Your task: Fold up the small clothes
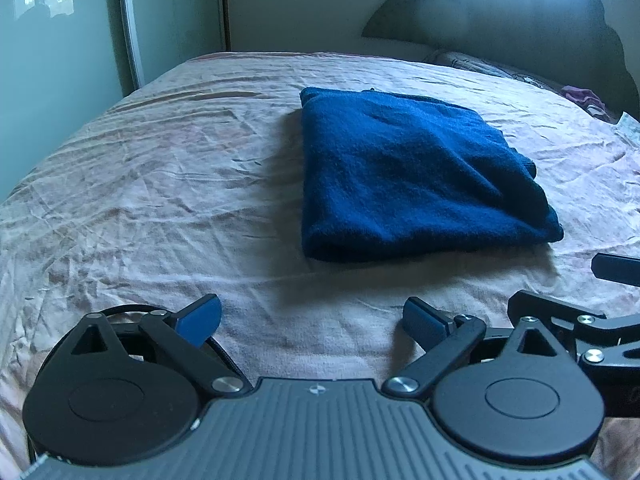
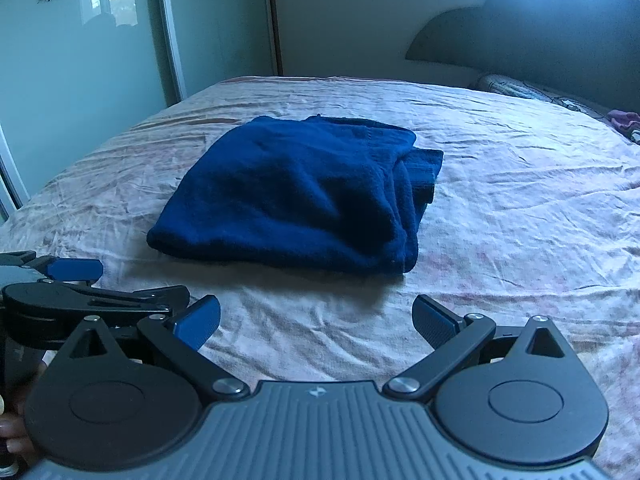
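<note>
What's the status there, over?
Both tongs, left and right, open, empty, short of the cloth. Blue garment folded on the bed. Nothing in the way.

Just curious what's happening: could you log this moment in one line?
blue garment: folded, on bed | left hand-held gripper: open, empty | right hand-held gripper: open, empty

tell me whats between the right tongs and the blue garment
Nothing but wrinkled pink bedsheet. In the right wrist view, the open right tongs face the folded blue garment across a bare stretch of sheet.
</note>
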